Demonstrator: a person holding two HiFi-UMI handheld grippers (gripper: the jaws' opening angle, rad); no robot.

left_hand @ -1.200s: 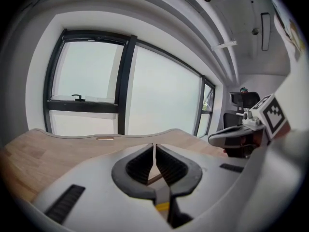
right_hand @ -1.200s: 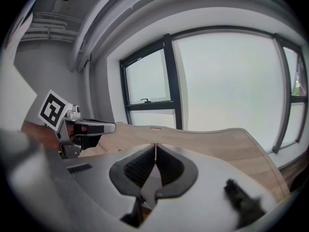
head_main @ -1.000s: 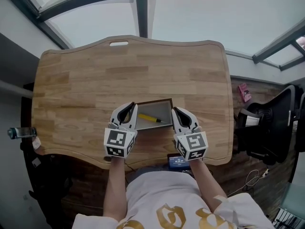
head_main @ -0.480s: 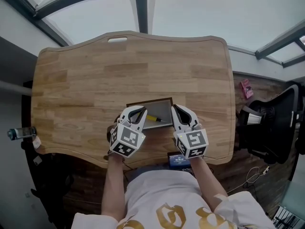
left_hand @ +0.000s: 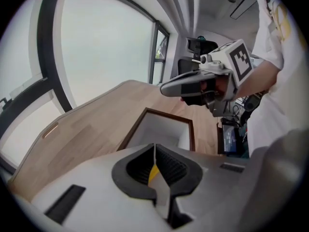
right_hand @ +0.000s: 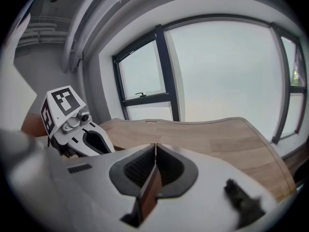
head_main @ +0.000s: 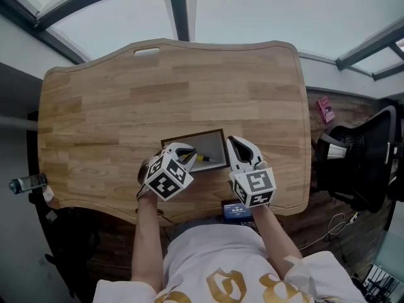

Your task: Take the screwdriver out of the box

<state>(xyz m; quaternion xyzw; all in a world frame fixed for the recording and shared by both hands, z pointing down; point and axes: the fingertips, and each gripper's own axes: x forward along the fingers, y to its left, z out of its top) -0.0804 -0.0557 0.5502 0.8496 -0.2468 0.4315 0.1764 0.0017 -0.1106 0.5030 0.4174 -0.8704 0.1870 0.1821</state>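
Screwdriver [head_main: 201, 158]: yellow handle, dark shaft, lying inside the box [head_main: 211, 133] near its front wall. Head view shows only part of the handle; the rest is covered by the left gripper [head_main: 184, 155].

Left gripper, own view [left_hand: 154, 146]: jaws clenched, with a yellow sliver of the screwdriver [left_hand: 152, 173] pinched between the pads. This grip is not legible from the head view. Shaft and tip are hidden in this view.

Box: shallow, dark brown rim, pale lining, on the near half of the wooden table [head_main: 126, 106]. The left gripper view shows the rim and inner wall [left_hand: 190, 129] beyond the jaws. The floor of the box is mostly cut off.

Right gripper [head_main: 232, 142]: at the box's right side in the head view. Own view [right_hand: 155, 146]: jaws closed on a thin brown strip, the box wall. The box interior is not visible from here.

Cross-sightings: the right gripper [left_hand: 164, 88] appears in the left gripper view, hand behind it. The left gripper [right_hand: 96, 141] appears in the right gripper view with its marker cube uppermost.

Head view only: black chair [head_main: 360, 156] to the right; bottle [head_main: 25, 183] at the left edge, partly cut off; small pink item [head_main: 325, 109] on the floor, too small to identify.

Blue device [head_main: 237, 210] at the table's near edge, also seen at [left_hand: 228, 139]; screen content illegible.
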